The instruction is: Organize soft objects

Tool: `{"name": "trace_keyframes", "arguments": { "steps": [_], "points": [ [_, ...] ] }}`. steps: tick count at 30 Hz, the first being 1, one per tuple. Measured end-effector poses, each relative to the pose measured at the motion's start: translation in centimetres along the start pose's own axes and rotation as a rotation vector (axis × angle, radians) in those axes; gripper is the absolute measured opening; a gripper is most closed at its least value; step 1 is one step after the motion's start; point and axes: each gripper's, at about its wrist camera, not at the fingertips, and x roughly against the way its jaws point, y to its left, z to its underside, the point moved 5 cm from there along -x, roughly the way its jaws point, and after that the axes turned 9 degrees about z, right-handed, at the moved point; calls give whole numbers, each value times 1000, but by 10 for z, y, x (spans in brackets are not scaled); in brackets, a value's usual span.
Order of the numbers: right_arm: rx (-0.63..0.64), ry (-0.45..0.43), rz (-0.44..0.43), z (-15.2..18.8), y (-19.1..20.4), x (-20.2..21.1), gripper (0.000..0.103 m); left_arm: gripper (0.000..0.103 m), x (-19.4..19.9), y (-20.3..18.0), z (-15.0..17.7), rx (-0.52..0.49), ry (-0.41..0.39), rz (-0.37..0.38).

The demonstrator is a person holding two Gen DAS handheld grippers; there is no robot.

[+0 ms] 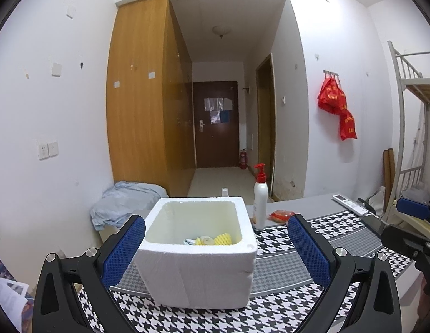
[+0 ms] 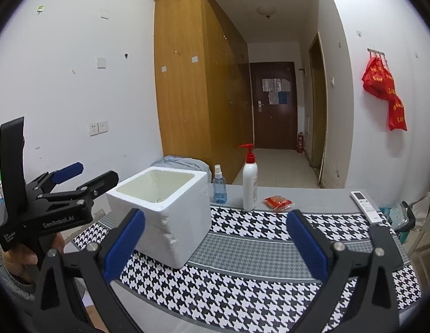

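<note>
While both grippers are held with blue pads spread wide and empty, the left gripper (image 1: 216,245) is aimed at a white foam box (image 1: 198,252) on the houndstooth mat (image 2: 242,272); yellow sponges (image 1: 215,240) are seen inside, the right gripper (image 2: 216,242) alongside, a lotion bottle (image 2: 249,180) beyond.

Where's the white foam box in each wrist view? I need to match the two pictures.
Left wrist view: foam box sits at centre, low, between the open left gripper fingers.
Right wrist view: foam box sits left of centre, beyond the gripper's left finger.
Shared landmark: the red-pump lotion bottle, right of the box.
</note>
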Motion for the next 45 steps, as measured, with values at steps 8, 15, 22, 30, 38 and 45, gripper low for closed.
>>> {"name": "trace_keyframes", "arguments": {
  "steps": [8, 15, 22, 30, 38, 45],
  "points": [
    [5, -48, 4, 7, 6, 26, 103, 102, 31, -5, 3, 15, -38, 6],
    [22, -83, -3, 18, 14, 43, 103, 102, 54, -15, 15, -3, -68, 27],
    [12, -101, -9, 31, 17, 59, 103, 102, 71, -20, 31, -10, -87, 37],
    [-1, -96, -6, 51, 20, 63, 103, 102, 78, -20, 52, -3, -101, 34],
    [-34, -116, 21, 64, 14, 65, 103, 102, 84, -15, 74, 25, -112, -5],
    [-24, -117, 34, 76, 17, 68, 103, 102, 88, -12, 88, 26, -98, -24]
  ]
}}
